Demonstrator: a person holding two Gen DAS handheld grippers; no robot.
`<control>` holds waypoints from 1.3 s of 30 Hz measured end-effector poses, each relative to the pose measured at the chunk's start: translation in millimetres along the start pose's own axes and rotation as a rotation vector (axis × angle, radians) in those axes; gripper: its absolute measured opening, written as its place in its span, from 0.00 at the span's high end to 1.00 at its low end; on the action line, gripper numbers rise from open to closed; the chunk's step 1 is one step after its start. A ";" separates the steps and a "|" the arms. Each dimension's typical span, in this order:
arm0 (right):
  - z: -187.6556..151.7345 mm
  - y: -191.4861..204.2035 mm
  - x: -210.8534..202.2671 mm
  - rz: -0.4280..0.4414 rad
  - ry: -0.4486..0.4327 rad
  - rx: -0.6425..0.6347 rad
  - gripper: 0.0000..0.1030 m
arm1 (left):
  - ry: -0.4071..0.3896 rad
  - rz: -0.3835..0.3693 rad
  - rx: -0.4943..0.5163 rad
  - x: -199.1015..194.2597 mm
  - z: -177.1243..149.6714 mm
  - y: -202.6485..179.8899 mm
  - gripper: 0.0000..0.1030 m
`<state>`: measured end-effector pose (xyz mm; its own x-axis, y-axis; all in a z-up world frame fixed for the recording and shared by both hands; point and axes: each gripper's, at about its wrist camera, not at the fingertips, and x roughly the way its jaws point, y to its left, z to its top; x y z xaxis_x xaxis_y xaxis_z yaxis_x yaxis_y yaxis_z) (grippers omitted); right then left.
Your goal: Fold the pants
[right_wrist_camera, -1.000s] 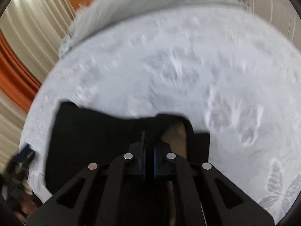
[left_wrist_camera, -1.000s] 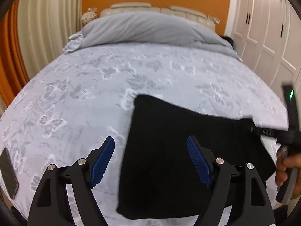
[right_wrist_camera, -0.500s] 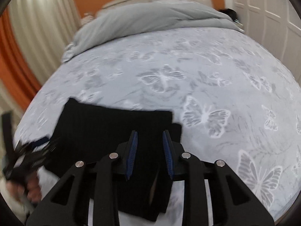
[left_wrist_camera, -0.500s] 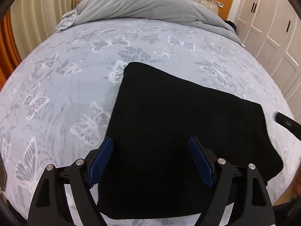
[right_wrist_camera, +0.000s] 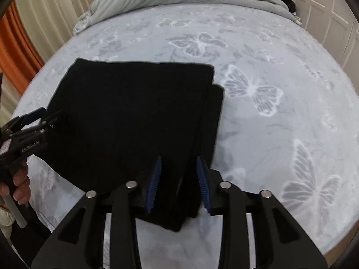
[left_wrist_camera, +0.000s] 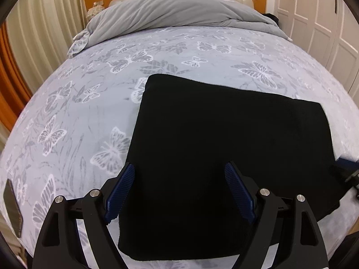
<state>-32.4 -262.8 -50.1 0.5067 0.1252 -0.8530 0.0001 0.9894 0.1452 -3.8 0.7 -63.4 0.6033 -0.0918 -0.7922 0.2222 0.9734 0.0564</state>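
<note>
Lying flat on the bed (left_wrist_camera: 94, 116), the black pants (left_wrist_camera: 224, 139) are folded into a thick rectangle near the foot edge, on a pale bedspread printed with butterflies. In the right wrist view the fold shows stacked layers along its right side, where a lower layer sticks out a little past the top one.

The left gripper (left_wrist_camera: 179, 190) hangs over the near left part of the pants with its jaws wide apart. Its blue pads (left_wrist_camera: 120, 192) stand clear of the cloth; the left pad sits at about the pants' left edge, the right pad over the black fabric. Nothing is clamped between them. From the right wrist view this gripper (right_wrist_camera: 42, 117) is at the left side of the pants, with a hand (right_wrist_camera: 19, 186) around its grip.

The right gripper (right_wrist_camera: 179, 183) is over the near right corner of the pants, and its jaws are opening. The layered edge of the cloth lies between the pads, but there is a gap on both sides, so they do not press on it.

A grey duvet (left_wrist_camera: 175, 11) is bunched at the head of the bed. Cream curtains (left_wrist_camera: 33, 40) hang to the left and white cupboard doors (left_wrist_camera: 318, 15) stand to the right. A dark flat object (left_wrist_camera: 13, 208) lies at the bed's left edge.
</note>
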 end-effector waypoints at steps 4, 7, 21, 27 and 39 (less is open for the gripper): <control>3.6 -1.2 -34.1 0.028 -0.103 0.033 0.66 | -0.003 -0.004 0.008 -3.5 -0.8 -0.4 0.22; -1.5 -1.9 -30.4 0.079 -0.082 0.070 0.62 | 0.000 -0.012 0.001 -6.8 -3.1 1.7 0.22; -8.9 9.5 -27.3 0.056 -0.080 0.047 0.81 | -0.004 0.005 0.045 -20.5 -19.5 4.4 0.19; -12.2 -2.3 -10.9 0.002 -0.034 0.088 0.47 | 0.035 -0.008 0.021 -15.4 -24.1 16.9 0.17; -10.0 -28.9 41.6 0.260 0.088 0.373 0.43 | 0.249 -0.321 -0.399 31.2 -23.0 78.4 0.16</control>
<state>-19.9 -285.4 -94.8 0.4557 0.3876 -0.8013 0.2008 0.8322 0.5168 14.9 79.0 -97.6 0.3442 -0.3905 -0.8538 0.0285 0.9133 -0.4063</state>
